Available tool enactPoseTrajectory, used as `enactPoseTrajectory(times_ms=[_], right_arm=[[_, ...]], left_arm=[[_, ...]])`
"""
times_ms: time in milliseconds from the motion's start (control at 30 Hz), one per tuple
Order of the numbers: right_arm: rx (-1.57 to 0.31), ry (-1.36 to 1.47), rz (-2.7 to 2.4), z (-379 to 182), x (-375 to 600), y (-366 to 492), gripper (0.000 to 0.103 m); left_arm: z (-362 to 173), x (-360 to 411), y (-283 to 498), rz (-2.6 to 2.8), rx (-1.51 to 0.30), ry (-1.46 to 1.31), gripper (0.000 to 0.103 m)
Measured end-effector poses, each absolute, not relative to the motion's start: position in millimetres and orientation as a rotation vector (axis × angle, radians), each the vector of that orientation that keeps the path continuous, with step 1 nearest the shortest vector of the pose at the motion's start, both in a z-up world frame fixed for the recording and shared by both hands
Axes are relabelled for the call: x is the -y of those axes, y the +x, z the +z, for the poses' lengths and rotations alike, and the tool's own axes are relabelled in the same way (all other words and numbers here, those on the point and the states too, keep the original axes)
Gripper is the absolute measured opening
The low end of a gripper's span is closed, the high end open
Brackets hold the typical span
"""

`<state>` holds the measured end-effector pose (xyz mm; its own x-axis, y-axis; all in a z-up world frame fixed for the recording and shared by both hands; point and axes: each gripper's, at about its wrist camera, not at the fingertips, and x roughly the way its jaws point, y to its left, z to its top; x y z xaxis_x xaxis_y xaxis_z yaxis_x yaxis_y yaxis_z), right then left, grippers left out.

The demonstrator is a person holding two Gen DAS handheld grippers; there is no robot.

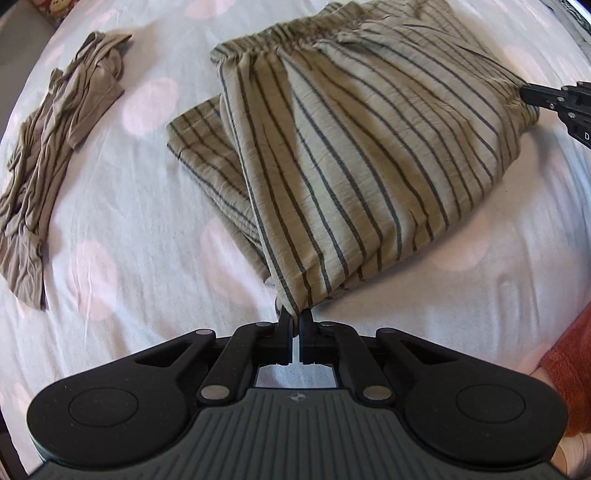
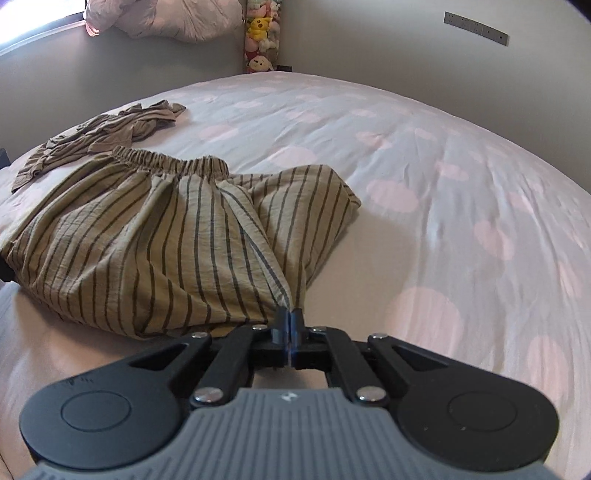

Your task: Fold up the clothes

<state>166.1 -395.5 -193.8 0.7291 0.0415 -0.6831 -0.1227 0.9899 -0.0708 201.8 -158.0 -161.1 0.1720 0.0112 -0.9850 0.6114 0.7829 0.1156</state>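
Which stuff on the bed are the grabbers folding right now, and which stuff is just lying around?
Being folded:
- striped trousers, pinched by the left gripper and right gripper

Just lying around:
- crumpled brown garment, touched by neither gripper
- orange cloth
- stuffed toys in the corner
- dotted bedsheet underneath

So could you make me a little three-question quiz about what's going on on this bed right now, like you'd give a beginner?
1. True or false: both the left gripper and the right gripper are clamped on the striped garment.
2. Multiple choice: the striped garment's elastic waistband lies on (A) the side near the grippers, (B) the far side from the right gripper, (C) under the brown garment.
3. Fill in: the crumpled brown garment lies apart from the striped one on the ____ bedsheet.

Key: 1 true; 2 B; 3 pink-spotted.
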Motion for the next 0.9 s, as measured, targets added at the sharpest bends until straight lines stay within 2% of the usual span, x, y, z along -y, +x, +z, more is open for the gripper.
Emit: enactPoseTrajectory(times_ms=[167,300,333,367,400,433,600,700,733,767,800,900], right_arm=[[-0.751,-0.117,0.035,-195,399,165,0.001],[-0.724,0.051,0.048,-184,428,152,0.007],[-0.727,0.077,0.069,-182,432,149,0.007],[-0.737,0.08,0.086,-182,433,147,0.012],[-0.752,0.075,0.104,-182,432,146,0.023],[-0.766,0.058,0.126,-184,427,145,0.027],[-0.85,-0.055,0.206,-197,402,150,0.029],[-0.87,-0.065,0.209,-204,402,153,0.028],[-0.87,-0.055,0.21,-205,404,154,0.026],[-0.862,-0.056,0.206,-204,404,154,0.017],[-0.855,-0.058,0.202,-204,404,153,0.007],[-0.796,-0.073,0.167,-195,406,149,0.004]], left_arm=[[-159,156,200,-0.426,-1.335,0.571,0.001],[-151,151,192,-0.453,-1.319,0.555,0.004],[-148,151,189,-0.462,-1.313,0.567,0.006],[-147,151,185,-0.472,-1.307,0.579,0.014],[-145,152,182,-0.482,-1.301,0.589,0.022],[-145,153,179,-0.492,-1.296,0.603,0.025],[-154,163,173,-0.477,-1.31,0.685,0.03],[-162,164,176,-0.466,-1.332,0.703,0.029],[-163,165,178,-0.463,-1.334,0.699,0.026],[-165,165,180,-0.454,-1.333,0.695,0.015],[-166,165,183,-0.441,-1.331,0.692,0.008],[-164,161,184,-0.445,-1.324,0.659,0.002]])
